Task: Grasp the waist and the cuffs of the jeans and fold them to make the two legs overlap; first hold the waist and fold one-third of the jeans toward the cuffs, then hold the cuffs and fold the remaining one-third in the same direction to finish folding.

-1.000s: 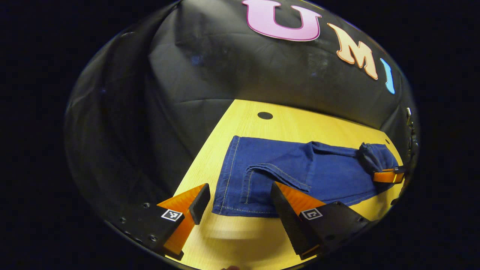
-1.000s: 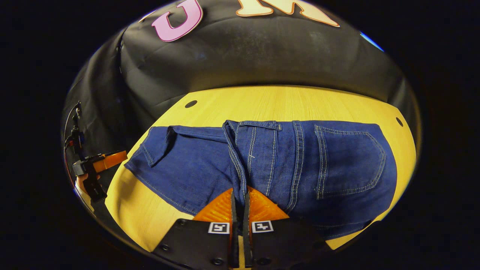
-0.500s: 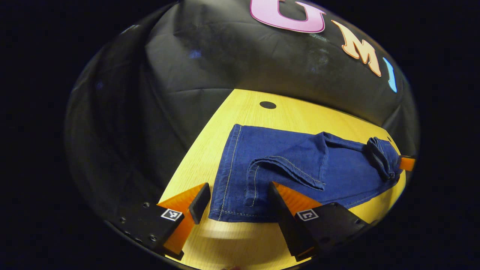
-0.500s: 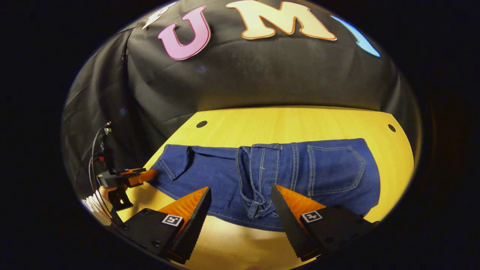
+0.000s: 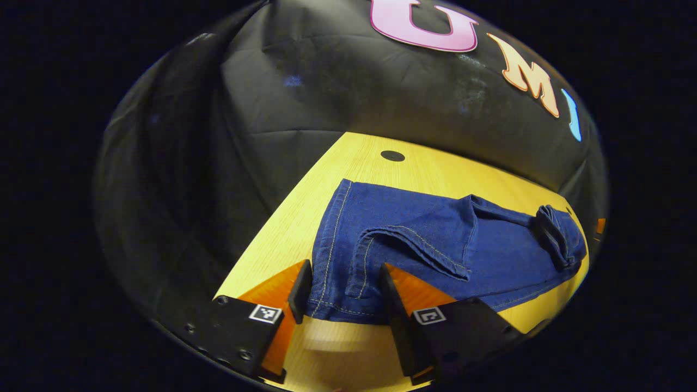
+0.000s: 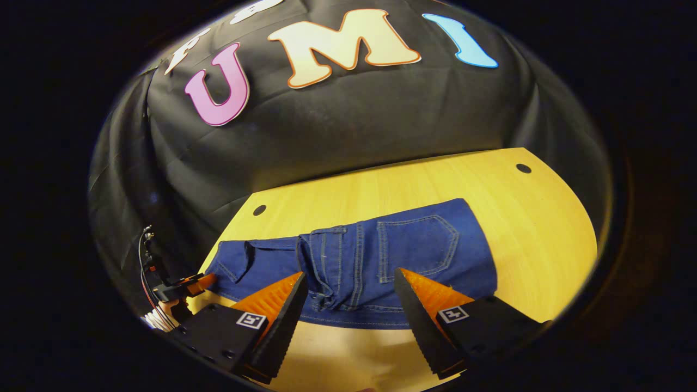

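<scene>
Left gripper (image 5: 342, 296) straddles the jeans' (image 5: 435, 245) cuffs (image 5: 340, 305), jaws apart.

The jeans (image 5: 435, 245) are dark blue with pale yellow stitching; the table (image 6: 425, 185) is yellow wood grain with black holes (image 6: 523, 168).

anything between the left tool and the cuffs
Nothing visible. The left tool is open, with its fingers on either side of the cuffs at the near edge of the jeans; only bare table lies below.
</scene>
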`<state>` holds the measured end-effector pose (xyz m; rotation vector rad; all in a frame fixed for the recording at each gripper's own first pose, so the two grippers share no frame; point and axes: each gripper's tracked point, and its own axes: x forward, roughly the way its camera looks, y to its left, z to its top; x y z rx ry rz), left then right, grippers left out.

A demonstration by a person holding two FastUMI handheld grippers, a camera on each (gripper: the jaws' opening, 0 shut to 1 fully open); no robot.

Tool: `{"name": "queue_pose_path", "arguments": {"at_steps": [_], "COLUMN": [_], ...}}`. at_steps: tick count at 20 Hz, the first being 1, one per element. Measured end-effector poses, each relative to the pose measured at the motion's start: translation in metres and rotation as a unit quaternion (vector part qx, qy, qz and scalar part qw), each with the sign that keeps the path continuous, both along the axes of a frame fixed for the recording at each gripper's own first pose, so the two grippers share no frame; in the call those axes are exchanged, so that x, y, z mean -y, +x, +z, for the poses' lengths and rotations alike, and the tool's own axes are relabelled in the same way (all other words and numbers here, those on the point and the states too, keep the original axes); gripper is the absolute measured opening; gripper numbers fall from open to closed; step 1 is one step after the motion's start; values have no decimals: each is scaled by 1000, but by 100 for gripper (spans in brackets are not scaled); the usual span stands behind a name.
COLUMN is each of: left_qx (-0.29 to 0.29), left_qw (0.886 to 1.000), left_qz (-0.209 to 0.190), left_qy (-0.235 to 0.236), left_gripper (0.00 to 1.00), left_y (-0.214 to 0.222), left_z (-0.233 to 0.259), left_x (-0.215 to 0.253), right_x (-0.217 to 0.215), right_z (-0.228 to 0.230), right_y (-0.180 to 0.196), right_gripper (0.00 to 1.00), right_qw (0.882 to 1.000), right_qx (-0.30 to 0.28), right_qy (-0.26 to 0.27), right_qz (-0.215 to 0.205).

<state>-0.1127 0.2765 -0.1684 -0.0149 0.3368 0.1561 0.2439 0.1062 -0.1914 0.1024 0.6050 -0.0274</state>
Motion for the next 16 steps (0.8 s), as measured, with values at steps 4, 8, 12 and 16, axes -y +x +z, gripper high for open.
{"name": "queue_pose_path", "arguments": {"at_steps": [4, 8, 12, 16], "left_qx": [20, 16, 15, 40], "left_qw": [999, 998, 997, 995], "left_qz": [-21, -21, -30, -55], "left_qy": [-32, -50, -69, -75], "left_gripper": [23, 0, 0, 0], "left_y": [6, 6, 3, -3], "left_z": [3, 4, 18, 57], "left_x": [17, 16, 22, 46], "right_x": [10, 11, 19, 38], "right_z": [1, 0, 7, 20], "right_y": [-2, -3, -3, -7], "right_gripper": [98, 94, 94, 98], "right_qw": [1000, 1000, 1000, 999], "right_qx": [4, 2, 9, 22], "right_qy": [-11, -5, -11, 1], "right_qz": [-9, -17, -26, -41]}}
